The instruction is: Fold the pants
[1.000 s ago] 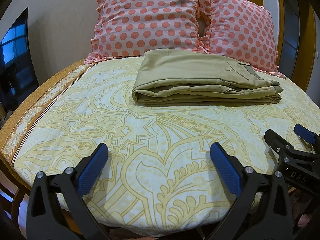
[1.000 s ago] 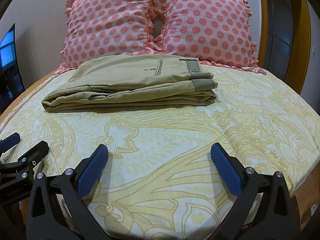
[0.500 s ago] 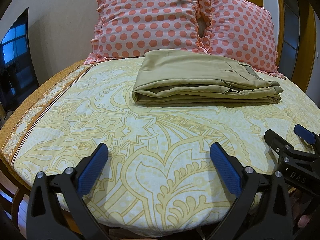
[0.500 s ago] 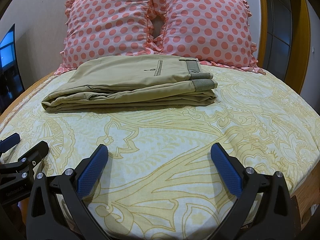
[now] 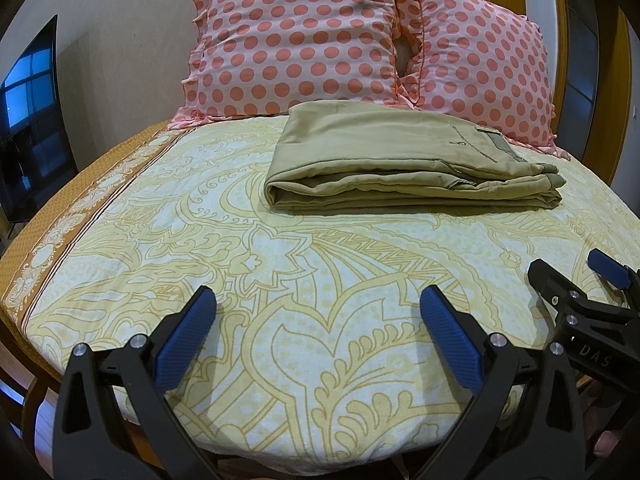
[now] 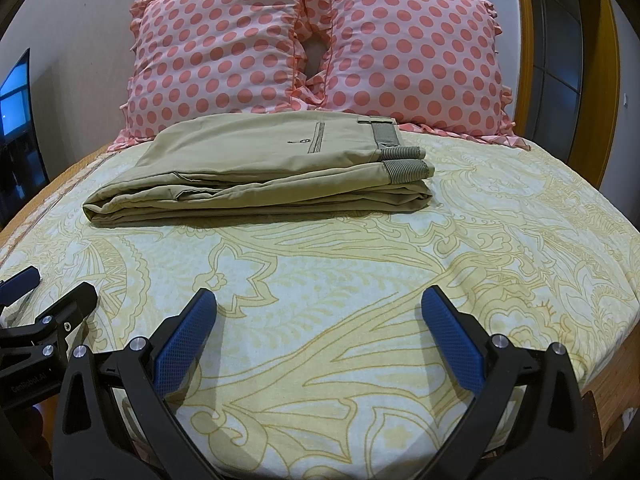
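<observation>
Khaki pants (image 5: 400,162) lie folded in a flat stack on the bed, just in front of the pillows; they also show in the right wrist view (image 6: 264,168), waistband to the right. My left gripper (image 5: 318,334) is open and empty, low over the near edge of the bed, well short of the pants. My right gripper (image 6: 318,334) is open and empty beside it. The right gripper shows at the right edge of the left wrist view (image 5: 576,280); the left gripper shows at the left edge of the right wrist view (image 6: 48,292).
The bed has a yellow patterned sheet (image 5: 280,272) with an orange border at left. Two pink polka-dot pillows (image 6: 312,40) lean on the wall behind the pants. A dark screen (image 5: 28,120) stands at left. A wooden door frame (image 6: 604,80) is at right.
</observation>
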The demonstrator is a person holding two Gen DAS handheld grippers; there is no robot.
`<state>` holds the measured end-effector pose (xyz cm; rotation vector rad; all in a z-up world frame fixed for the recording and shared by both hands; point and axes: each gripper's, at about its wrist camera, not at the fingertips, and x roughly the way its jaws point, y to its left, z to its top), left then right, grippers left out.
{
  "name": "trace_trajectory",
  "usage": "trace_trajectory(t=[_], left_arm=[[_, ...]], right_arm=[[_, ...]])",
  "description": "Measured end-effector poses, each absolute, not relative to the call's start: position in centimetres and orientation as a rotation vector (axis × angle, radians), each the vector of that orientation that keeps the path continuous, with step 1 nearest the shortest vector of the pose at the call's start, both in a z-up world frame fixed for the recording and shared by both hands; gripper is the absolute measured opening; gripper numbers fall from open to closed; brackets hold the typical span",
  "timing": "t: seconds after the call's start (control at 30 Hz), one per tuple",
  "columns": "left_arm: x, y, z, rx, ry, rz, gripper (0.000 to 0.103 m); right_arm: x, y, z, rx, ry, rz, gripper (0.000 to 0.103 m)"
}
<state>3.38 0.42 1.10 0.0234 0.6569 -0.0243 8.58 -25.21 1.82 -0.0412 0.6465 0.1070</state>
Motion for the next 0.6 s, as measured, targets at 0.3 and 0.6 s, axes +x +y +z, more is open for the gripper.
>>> trace_trajectory(t=[0.3, 0.6], left_arm=[[3.38, 0.52, 1.37, 0.023, 0.653, -0.024, 0.101], [3.44, 0.38, 1.43, 0.023, 0.655, -0.021, 0.101]], right_arm=[[8.57, -25.17, 1.76, -0.041, 0.646, 0.106, 0.102], [8.54, -25.09, 1.71, -0.04, 0.643, 0.105, 0.102]])
